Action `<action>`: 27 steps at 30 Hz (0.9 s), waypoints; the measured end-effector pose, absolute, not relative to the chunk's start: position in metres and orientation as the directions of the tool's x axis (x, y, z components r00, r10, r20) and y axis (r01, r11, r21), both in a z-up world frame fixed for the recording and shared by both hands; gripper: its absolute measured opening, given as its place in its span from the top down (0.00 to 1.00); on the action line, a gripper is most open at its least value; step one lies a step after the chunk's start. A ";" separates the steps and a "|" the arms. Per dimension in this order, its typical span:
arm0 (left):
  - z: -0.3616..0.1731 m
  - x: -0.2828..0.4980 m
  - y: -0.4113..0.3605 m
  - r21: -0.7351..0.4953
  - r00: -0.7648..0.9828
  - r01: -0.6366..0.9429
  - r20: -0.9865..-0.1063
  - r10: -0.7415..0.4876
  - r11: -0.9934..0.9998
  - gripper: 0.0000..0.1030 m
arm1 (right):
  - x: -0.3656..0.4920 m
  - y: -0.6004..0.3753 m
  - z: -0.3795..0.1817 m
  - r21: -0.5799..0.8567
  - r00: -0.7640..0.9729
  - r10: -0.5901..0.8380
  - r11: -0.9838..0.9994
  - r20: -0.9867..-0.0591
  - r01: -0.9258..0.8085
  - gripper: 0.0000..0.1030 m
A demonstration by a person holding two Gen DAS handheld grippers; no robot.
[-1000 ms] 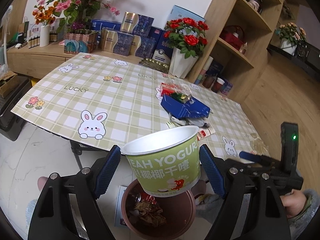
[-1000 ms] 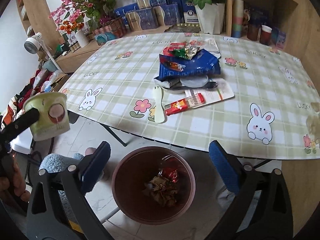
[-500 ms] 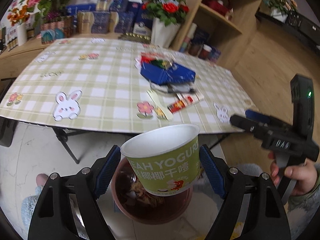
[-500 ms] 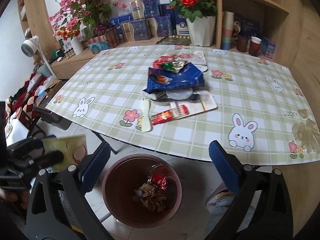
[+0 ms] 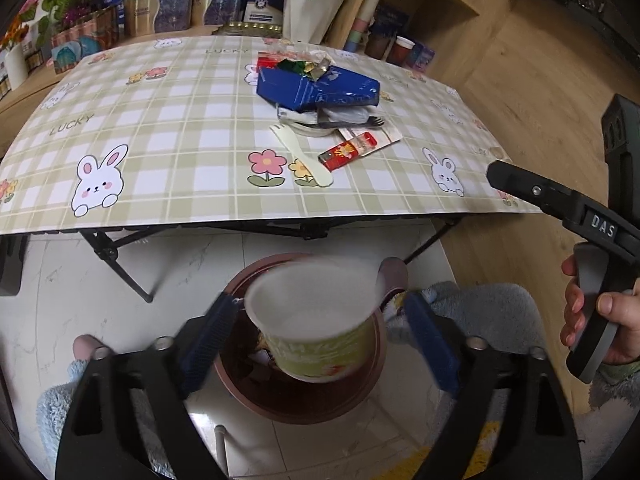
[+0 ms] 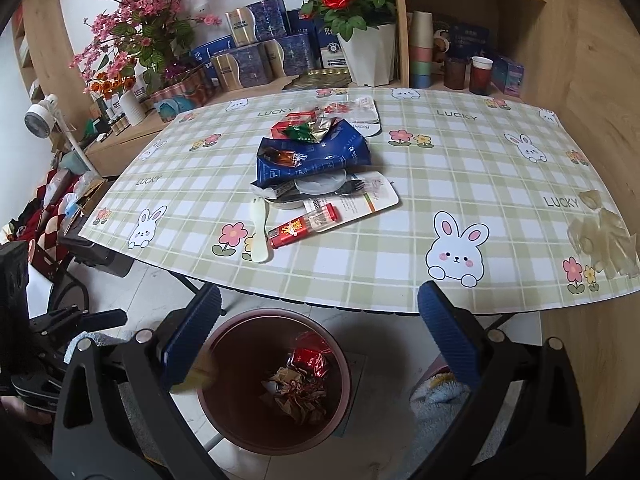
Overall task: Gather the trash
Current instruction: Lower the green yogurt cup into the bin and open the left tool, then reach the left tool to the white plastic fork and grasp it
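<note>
Dropping step: yogurt cup (image 5: 320,320), blurred, seemingly loose between spread left gripper (image 5: 320,340) fingers, above trash bin (image 5: 372,394); right gripper (image 6: 320,344) wide, empty; next, fetching wrappers (image 6: 308,156) from mid-table.

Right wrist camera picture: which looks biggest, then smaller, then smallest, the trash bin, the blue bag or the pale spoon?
1. Trash bin, biggest, though it sits nearest the camera, which swells it.
2. Blue bag on the table.
3. Pale spoon, clearly smallest.
</note>
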State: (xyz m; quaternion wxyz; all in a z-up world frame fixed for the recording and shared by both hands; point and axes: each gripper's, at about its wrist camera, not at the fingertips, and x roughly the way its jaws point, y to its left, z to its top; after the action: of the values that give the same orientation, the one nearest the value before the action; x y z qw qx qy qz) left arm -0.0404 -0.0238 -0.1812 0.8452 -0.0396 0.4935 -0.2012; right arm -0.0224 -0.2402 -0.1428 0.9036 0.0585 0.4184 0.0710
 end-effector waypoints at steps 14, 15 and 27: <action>-0.166 -0.039 0.023 -0.194 0.601 0.069 -0.775 -0.196 0.979 0.07 | -0.021 -0.232 -0.147 0.159 0.629 0.176 0.984 -0.758 -0.083 0.06; -0.165 -0.039 0.026 -0.196 0.607 0.056 -0.772 -0.189 0.979 0.07 | -0.021 -0.232 -0.148 0.158 0.628 0.175 0.984 -0.758 -0.084 0.06; -0.172 -0.038 0.033 -0.190 0.596 0.010 -0.787 -0.158 0.982 0.07 | -0.020 -0.226 -0.153 0.141 0.617 0.162 0.986 -0.770 -0.084 0.06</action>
State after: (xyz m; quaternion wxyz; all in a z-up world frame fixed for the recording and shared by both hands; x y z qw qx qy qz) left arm -0.0376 0.0333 -0.1718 0.8894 -0.0833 0.4469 -0.0472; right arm -0.0203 -0.2265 -0.1525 0.8981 0.0454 0.4320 0.0685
